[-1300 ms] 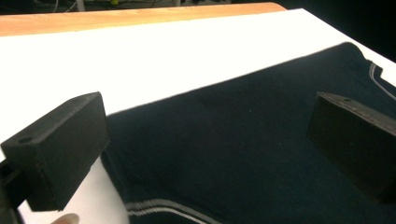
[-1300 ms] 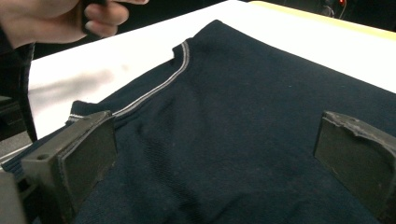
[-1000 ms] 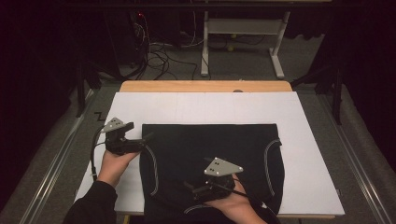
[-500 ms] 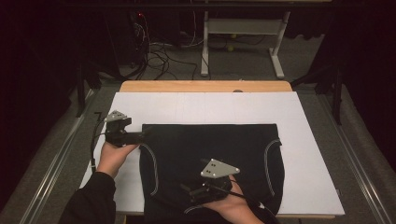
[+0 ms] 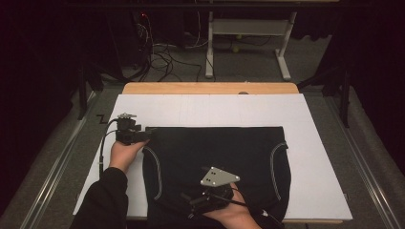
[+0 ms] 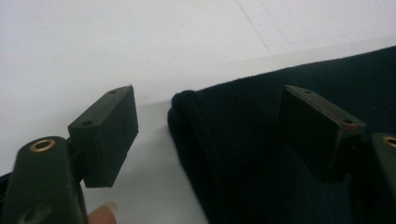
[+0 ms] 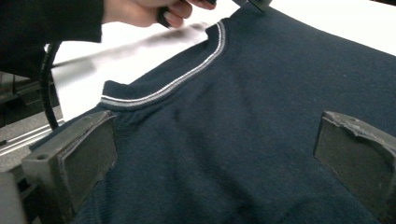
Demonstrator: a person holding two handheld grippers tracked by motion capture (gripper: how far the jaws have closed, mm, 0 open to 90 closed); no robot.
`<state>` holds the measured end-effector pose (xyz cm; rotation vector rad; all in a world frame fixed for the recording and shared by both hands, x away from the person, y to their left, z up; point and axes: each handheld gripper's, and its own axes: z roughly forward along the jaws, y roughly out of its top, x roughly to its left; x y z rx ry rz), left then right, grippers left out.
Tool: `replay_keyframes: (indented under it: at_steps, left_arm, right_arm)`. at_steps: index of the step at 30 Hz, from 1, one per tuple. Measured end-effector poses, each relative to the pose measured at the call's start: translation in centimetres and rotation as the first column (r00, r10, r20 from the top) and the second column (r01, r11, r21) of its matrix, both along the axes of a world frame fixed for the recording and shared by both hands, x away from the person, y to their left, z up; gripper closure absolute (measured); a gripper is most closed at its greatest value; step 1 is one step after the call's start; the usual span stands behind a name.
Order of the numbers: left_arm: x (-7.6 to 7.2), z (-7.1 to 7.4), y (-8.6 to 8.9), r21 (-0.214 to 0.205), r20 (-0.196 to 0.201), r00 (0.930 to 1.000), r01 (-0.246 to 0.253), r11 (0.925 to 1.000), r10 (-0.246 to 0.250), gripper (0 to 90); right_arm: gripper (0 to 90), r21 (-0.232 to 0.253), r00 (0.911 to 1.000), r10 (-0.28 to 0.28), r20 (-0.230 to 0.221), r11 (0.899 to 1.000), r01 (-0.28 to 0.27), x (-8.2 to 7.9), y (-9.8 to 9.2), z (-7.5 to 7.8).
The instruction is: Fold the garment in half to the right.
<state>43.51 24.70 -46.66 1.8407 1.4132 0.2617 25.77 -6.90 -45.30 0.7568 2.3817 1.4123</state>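
1. Dark garment (image 5: pixel 215 162) lay flat on the white bench (image 5: pixel 191 109).
2. Left gripper (image 5: pixel 143 136) sat at its far-left corner, fingers (image 6: pixel 109 130) closing in around the edge, not yet pinching.
3. Right gripper (image 5: pixel 191 202) hovered at the near hem, fingers (image 7: pixel 77 158) wide, holding nothing.

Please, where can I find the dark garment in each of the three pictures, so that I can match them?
High view: the dark garment lies at centre, on the white board.
Left gripper view: right half, its folded corner between the open jaws.
Right gripper view: it covers the centre and right.
Shared landmark: the light piping along its curved edge, seen in the high and right gripper views.
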Motion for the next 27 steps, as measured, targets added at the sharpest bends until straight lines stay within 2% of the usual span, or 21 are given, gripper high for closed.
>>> replay_keyframes:
  at_steps: [1,3,4,5,7,8,9,11,13,16,18,20,22,24,27]
  left_arm:
    - [0.2,-0.4,-0.2,0.010,-0.015,0.9999,-0.007,0.9999,0.007,19.6]
    - [0.5,-1.0,-0.3,0.004,-0.046,0.9989,0.008,1.0000,-0.008,26.0]
    - [0.4,-1.1,-0.5,0.027,-0.029,0.9996,0.004,0.9996,-0.004,26.4]
    - [0.3,-1.1,-0.7,0.055,-0.021,0.9998,-0.005,0.9985,0.006,30.4]
    - [0.2,-1.2,-1.2,0.086,-0.003,1.0000,0.003,0.9963,-0.003,36.8]
    - [0.1,-1.3,-1.5,0.118,0.008,0.9999,0.007,0.9930,-0.008,40.3]
    - [-0.1,-1.3,-1.6,0.130,0.015,0.9998,0.008,0.9915,-0.010,43.3]
    - [-0.3,-1.4,-1.4,0.083,0.015,0.9987,0.047,0.9954,-0.049,64.1]
    - [-0.7,-1.6,-1.5,0.086,0.042,0.9972,0.058,0.9946,-0.062,72.0]
    - [-1.3,-1.5,-1.7,0.113,0.083,0.9944,0.056,0.9921,-0.066,73.9]
    - [-1.5,-1.5,-1.5,0.089,0.095,0.9939,0.048,0.9949,-0.056,73.5]
    - [-1.5,-1.6,-1.1,0.047,0.090,0.9947,0.046,0.9979,-0.050,73.1]
    - [-1.6,-1.6,-0.9,0.027,0.088,0.9950,0.046,0.9986,-0.048,73.0]
    - [-1.8,-1.6,-0.9,0.026,0.099,0.9936,0.051,0.9984,-0.053,73.0]
    - [-2.1,-1.6,-1.0,0.031,0.111,0.9921,0.055,0.9980,-0.058,73.0]
  right_arm:
    - [0.2,-0.002,1.0000,0.003,0.002,1.000,-0.003,-0.1,0.1,0.1]
    - [0.3,-0.005,0.9999,0.010,0.004,1.000,-0.010,-0.3,0.5,0.1]
    - [0.3,-0.004,0.9999,0.013,0.002,1.000,-0.013,-0.4,0.6,0.0]
    - [0.3,-0.007,0.9998,0.020,-0.001,1.000,-0.020,-0.4,0.7,0.0]
    - [0.2,-0.034,0.9997,0.023,0.009,0.999,-0.023,-0.7,1.2,-0.3]
    - [0.2,-0.053,0.9993,0.030,0.022,0.998,-0.029,-0.9,1.4,-0.5]
    - [0.2,-0.058,0.9994,0.032,0.014,0.998,-0.031,-1.0,1.7,-0.7]
    - [0.2,-0.049,0.9993,0.035,-0.015,0.998,-0.036,-1.2,2.2,-0.9]
    - [0.3,-0.046,0.9991,0.035,-0.025,0.998,-0.036,-1.3,2.7,-1.0]
    - [1.0,-0.060,0.9988,0.038,-0.033,0.997,-0.039,-1.6,3.5,-1.2]
    - [1.4,-0.070,0.9977,0.047,-0.048,0.996,-0.051,-1.8,4.2,-1.2]
    - [2.5,-0.080,0.9962,0.063,-0.060,0.995,-0.068,-2.2,5.1,-1.2]
    - [3.8,-0.086,0.9955,0.067,-0.067,0.994,-0.073,-2.7,6.0,-1.3]
    - [4.5,-0.083,0.9928,0.082,-0.087,0.992,-0.090,-3.2,7.0,-1.6]
    - [6.9,-0.105,0.9884,0.094,-0.119,0.989,-0.107,-3.5,8.4,-2.3]
